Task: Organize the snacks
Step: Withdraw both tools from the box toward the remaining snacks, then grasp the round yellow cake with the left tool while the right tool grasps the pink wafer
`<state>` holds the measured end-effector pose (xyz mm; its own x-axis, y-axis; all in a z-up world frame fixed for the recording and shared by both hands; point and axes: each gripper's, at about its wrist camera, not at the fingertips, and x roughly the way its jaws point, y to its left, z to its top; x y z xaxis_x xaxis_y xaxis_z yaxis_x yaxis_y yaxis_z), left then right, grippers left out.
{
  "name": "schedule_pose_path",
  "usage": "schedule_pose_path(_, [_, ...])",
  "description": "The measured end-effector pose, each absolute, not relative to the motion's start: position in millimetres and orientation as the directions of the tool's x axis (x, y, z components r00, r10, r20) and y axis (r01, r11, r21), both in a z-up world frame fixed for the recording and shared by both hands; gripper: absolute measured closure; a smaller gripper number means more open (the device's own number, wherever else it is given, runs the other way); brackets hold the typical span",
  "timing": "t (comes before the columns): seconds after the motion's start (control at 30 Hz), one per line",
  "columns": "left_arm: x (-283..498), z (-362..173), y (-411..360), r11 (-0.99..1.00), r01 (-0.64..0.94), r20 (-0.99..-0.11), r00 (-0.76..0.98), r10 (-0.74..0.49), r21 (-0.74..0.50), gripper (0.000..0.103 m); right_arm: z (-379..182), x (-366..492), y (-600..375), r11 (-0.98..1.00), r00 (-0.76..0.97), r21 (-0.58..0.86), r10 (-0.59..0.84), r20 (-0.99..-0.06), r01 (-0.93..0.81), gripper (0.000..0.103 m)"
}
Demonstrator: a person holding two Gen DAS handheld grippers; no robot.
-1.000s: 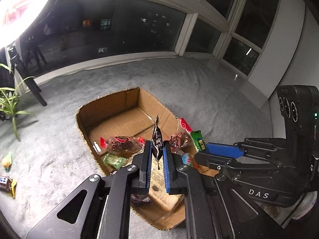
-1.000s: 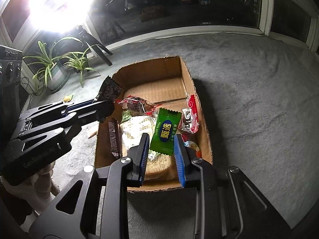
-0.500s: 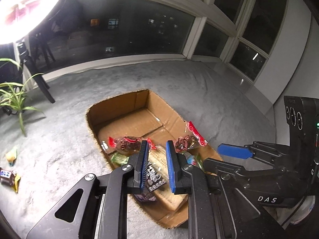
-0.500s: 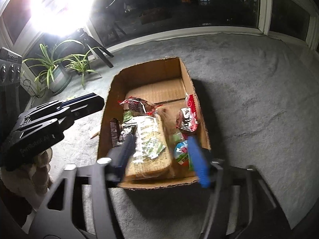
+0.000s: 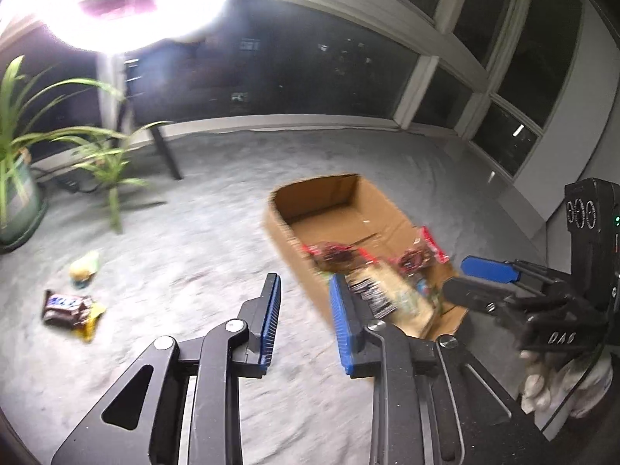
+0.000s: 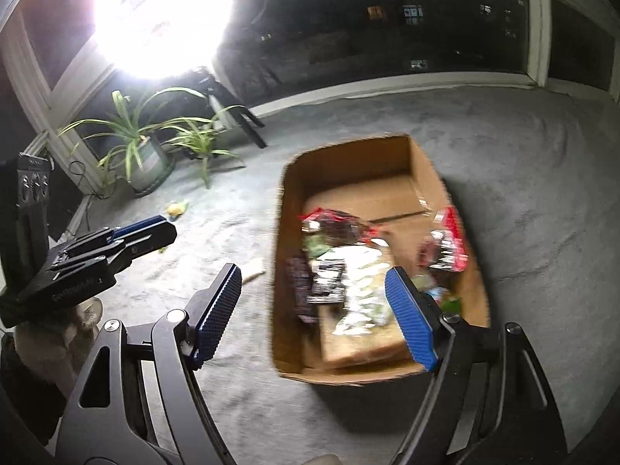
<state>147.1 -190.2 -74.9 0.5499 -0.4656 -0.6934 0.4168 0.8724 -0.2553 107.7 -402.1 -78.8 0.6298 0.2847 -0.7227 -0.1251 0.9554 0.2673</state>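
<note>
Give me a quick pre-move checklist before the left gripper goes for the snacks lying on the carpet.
1. Left gripper open and empty: ok.
2. Right gripper open and empty: ok.
3. Brown wrapped chocolate bar lying free on the grey carpet: ok.
4. Small yellow-green snack apart from the bar: ok.
5. Open cardboard box has bare floor at its far end: ok.
6. Sharp view for aiming: not ok, both views are motion-blurred.

Black left claw (image 5: 304, 325) has blue ribbed pads, silver screws.
</note>
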Motion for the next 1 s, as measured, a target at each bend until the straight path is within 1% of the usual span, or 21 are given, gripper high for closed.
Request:
schedule_pose_path(0.3, [145,-88,-84,0.924,0.298,-0.723,0.580,-0.375,-0.240,0.078,-73,101,-331,0.941,0.652,0.255,0.337,-0.679,-0.221,0.024])
schedule_pose_path(0.47, [150,-96,-35,0.943,0.238,-0.737,0.590,-0.331,-0.233,0.078,-90,106,-295,0.941,0.611,0.251,0.339,-0.715,-0.228,0.024])
schedule_pose_path(0.63, [157,-105,-8,0.951,0.220,-0.751,0.585,-0.308,-0.218,0.078,-117,123,-274,0.941,0.547,0.294,0.337,-0.767,-0.167,0.024])
schedule_pose_path(0.77, [171,-111,3,0.944,0.247,-0.751,0.575,-0.324,-0.218,0.078,-135,137,-265,0.953,0.520,0.285,0.298,-0.800,-0.107,0.038])
schedule_pose_path(0.83, [184,-116,6,0.930,0.265,-0.747,0.556,-0.363,-0.255,0.078,-145,144,-264,0.952,0.505,0.295,0.294,-0.812,-0.081,0.044])
schedule_pose_path(1.0, [215,-133,-5,0.923,0.310,-0.778,0.512,-0.364,-0.229,0.078,-163,161,-266,0.956,0.481,0.291,0.264,-0.836,-0.018,0.046])
